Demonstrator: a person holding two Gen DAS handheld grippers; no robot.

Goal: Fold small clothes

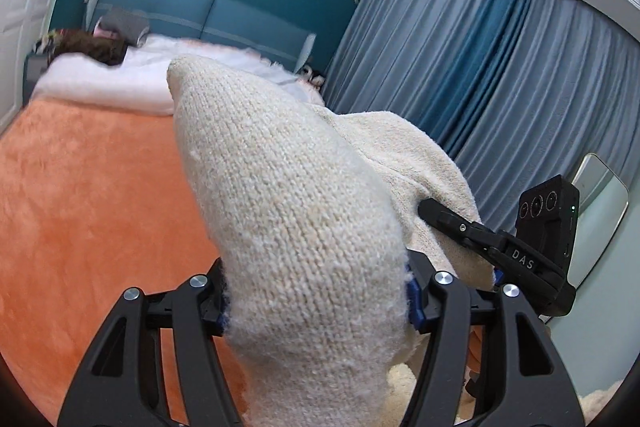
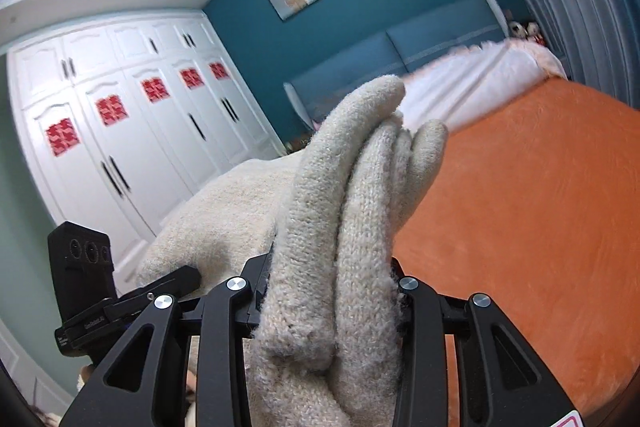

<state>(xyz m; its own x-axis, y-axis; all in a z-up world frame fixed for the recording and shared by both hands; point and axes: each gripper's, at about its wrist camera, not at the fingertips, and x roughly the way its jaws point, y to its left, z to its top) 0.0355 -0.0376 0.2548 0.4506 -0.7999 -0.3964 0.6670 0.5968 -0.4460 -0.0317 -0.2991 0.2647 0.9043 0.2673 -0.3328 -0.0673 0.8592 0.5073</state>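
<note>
A cream knitted garment (image 1: 288, 195) is held up in the air between both grippers, above an orange blanket (image 1: 80, 195) on the bed. My left gripper (image 1: 316, 303) is shut on one bunched edge of the garment, which hides its fingertips. My right gripper (image 2: 328, 299) is shut on another bunched edge of the same garment (image 2: 352, 195). The right gripper shows in the left wrist view (image 1: 480, 239) just to the right, behind the cloth. The left gripper shows in the right wrist view (image 2: 160, 287) at the lower left.
The orange blanket (image 2: 520, 227) covers the bed, with a white duvet (image 1: 120, 83) and a blue headboard (image 1: 180, 7) at its far end. Grey-blue curtains (image 1: 480, 67) hang on one side. White wardrobes (image 2: 120, 127) stand on the other.
</note>
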